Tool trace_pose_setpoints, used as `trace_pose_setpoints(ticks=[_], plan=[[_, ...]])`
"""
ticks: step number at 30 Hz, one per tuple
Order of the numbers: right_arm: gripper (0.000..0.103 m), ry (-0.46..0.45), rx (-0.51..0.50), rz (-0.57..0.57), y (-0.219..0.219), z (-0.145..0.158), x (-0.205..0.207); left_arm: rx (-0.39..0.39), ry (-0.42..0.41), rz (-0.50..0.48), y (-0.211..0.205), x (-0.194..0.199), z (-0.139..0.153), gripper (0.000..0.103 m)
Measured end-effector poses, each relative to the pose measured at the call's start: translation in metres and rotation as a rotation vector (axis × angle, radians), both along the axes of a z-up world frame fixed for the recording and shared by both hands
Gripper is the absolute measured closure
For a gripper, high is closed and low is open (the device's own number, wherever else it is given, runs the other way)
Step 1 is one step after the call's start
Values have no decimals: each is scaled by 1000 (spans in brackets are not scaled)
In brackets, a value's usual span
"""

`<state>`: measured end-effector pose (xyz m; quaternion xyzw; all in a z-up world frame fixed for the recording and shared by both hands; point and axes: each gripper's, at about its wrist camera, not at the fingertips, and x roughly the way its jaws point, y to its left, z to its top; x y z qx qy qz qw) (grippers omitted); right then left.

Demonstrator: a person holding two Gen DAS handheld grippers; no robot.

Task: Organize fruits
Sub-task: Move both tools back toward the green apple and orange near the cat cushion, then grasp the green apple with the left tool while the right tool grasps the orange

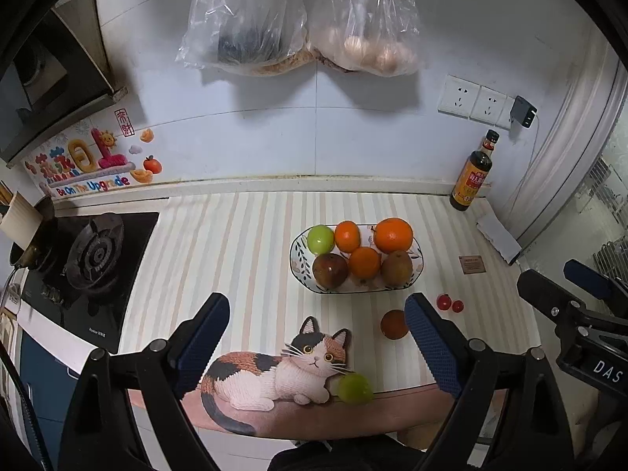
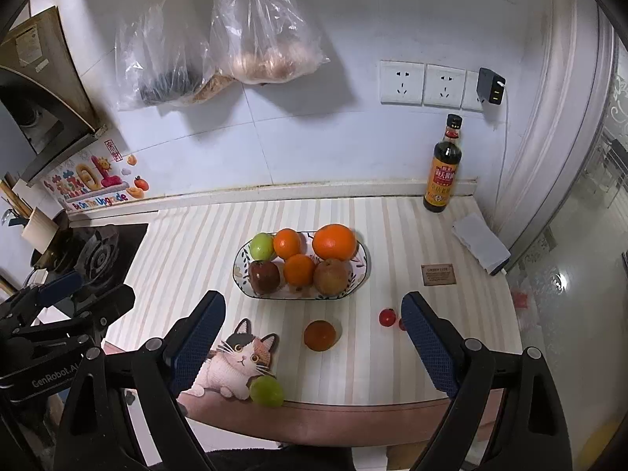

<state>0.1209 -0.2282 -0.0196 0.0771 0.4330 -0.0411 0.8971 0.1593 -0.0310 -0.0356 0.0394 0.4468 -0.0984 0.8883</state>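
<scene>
A patterned oval bowl (image 1: 300, 274) (image 2: 240, 278) on the striped counter holds several fruits: oranges, a green apple, a red apple, a brown pear. On the counter lie a dark orange fruit (image 1: 393, 324) (image 2: 320, 335), a green fruit (image 1: 355, 388) (image 2: 267, 390) at the front edge, and two small red tomatoes (image 1: 449, 303) (image 2: 387, 317). My left gripper (image 1: 318, 337) is open and empty, above the cat picture. My right gripper (image 2: 312, 333) is open and empty, with the dark orange fruit between its fingers in view but farther off.
A gas hob (image 1: 90, 259) lies at the left. A sauce bottle (image 2: 443, 168) stands at the back right by the wall sockets (image 2: 424, 84). Plastic bags (image 1: 298, 19) hang on the wall. A folded white cloth (image 2: 481, 243) and a small brown card (image 2: 438, 274) lie at the right.
</scene>
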Motion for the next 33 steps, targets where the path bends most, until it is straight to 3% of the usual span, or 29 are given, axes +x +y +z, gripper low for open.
trace_pose_setpoints(ticks=[9,14,15,17,21,23,27,33], plan=[[10,32,30,-9,-8,-11,6,7,43,9,-6,4,-11,12],[4,115,77,-25,-25,-41,24,31,115,2,-15,17,-33,11],[4,130,85,-28,-28,-48,26,40,139,0,-17,21,-42,4],[4,172,109,-32,-36,-67,35,48,178,1,-19,28,-57,1],[4,264,134,-31,-50,-112,54,62,326,-6,-23,43,-108,1],[4,304,151,-28,-56,-132,61,58,438,-5,-24,47,-142,1],[4,389,175,-19,-66,-175,75,-21,641,24,-25,47,-200,1],[4,486,206,-9,-77,-227,90,-74,841,39,-42,45,-262,1]])
